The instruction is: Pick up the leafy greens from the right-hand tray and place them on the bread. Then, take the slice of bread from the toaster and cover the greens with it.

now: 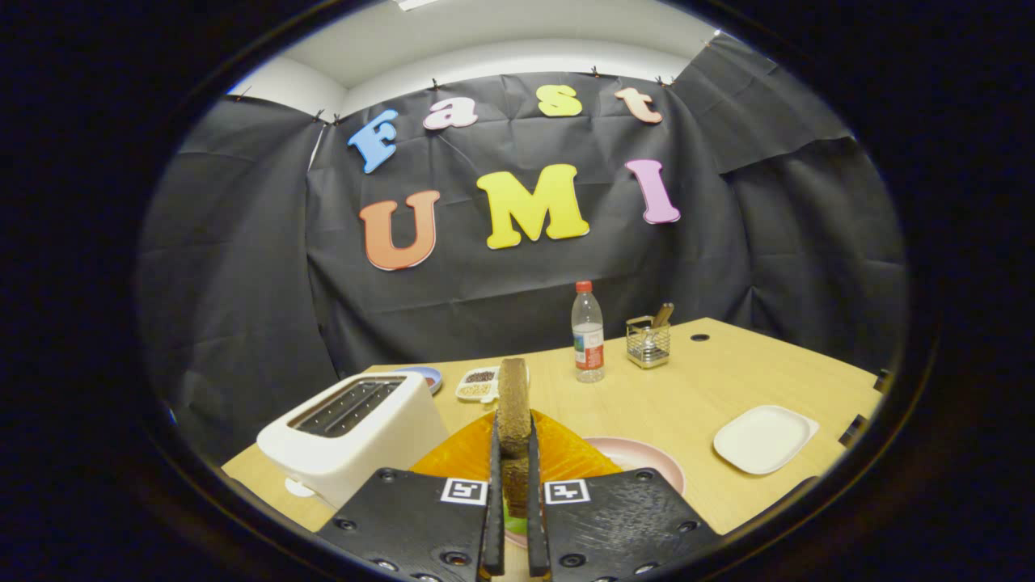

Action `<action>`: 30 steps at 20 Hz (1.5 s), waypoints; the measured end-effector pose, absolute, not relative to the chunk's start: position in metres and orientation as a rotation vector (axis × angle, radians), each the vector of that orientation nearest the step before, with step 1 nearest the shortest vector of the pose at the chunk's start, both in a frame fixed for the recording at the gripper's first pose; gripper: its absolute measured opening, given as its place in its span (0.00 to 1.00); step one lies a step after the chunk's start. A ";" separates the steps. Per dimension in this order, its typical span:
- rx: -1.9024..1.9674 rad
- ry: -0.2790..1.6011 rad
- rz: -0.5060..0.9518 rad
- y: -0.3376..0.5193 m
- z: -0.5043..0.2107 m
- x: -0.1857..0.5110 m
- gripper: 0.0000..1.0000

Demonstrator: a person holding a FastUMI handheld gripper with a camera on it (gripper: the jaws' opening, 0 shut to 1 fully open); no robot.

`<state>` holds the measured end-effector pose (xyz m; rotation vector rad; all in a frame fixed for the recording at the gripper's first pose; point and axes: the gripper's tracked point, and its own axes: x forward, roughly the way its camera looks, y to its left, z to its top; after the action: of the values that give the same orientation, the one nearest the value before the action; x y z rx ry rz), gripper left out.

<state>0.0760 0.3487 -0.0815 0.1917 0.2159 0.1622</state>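
Bread slice [513, 404] stands upright on edge, pinched between the two black fingers [493, 501] of the gripper [513, 517], both of which press against its flat sides. Its upper part rises above the fingertips; the crust is dark brown. A small patch of green [513, 517] shows low between the fingers, beneath the slice; what it lies on cannot be told.

White toaster [356, 436] sits near the table's near-left corner, just left of the gripper, its two slots facing up. An orange ridged item [461, 453] lies directly beyond the fingers, and a pink plate [647, 461] lies touching or overlapping its right side. A white square tray [764, 438] rests toward the table's right edge, well apart from the plate.

Toward the far edge of the wooden table [687, 388]: a blue dish [424, 377], a small white divided tray [479, 385] holding dark and pale contents, a clear bottle [588, 333] with red cap, and a wire basket [648, 341] with a brown handle standing in it.
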 end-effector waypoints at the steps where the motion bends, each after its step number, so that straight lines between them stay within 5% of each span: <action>1: 0.201 0.227 0.164 0.348 -0.089 0.076 0.11; 16: 0.239 0.301 0.161 0.317 -0.133 0.081 0.15; 30: 0.241 0.400 0.081 0.273 -0.164 0.088 0.77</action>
<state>0.0884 0.2731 -0.1644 0.2412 0.4004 0.0808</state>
